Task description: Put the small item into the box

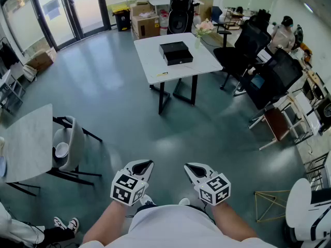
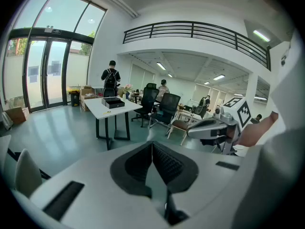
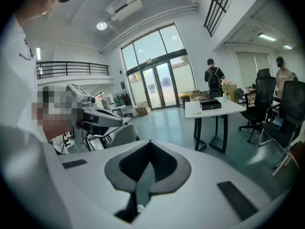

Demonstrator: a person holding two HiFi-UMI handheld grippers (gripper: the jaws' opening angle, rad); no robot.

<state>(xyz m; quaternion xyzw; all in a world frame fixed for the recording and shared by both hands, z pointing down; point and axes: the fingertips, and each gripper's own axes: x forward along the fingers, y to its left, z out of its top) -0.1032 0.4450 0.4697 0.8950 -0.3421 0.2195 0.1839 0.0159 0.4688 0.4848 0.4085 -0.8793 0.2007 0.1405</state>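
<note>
A black box (image 1: 176, 52) lies on the white table (image 1: 155, 61) far ahead across the floor. A small yellow item (image 1: 162, 74) rests near that table's front edge. Both grippers are held low, close to the person's body and far from the table. My left gripper (image 1: 149, 163) is shut with nothing in it, and so is my right gripper (image 1: 187, 166) beside it. In the left gripper view the jaws (image 2: 152, 145) meet, and the box (image 2: 113, 102) shows small in the distance. The right gripper view also has its jaws (image 3: 150, 144) shut, with the box (image 3: 210, 104) on the table (image 3: 217, 109).
Flowers in a vase (image 1: 199, 32) stand on the table's far right corner. Black office chairs (image 1: 243, 50) crowd its right side. A grey chair (image 1: 70, 143) and a marble-topped table (image 1: 28, 143) are at the left. Cardboard boxes (image 1: 145, 22) and a person with a backpack (image 1: 181, 6) are beyond.
</note>
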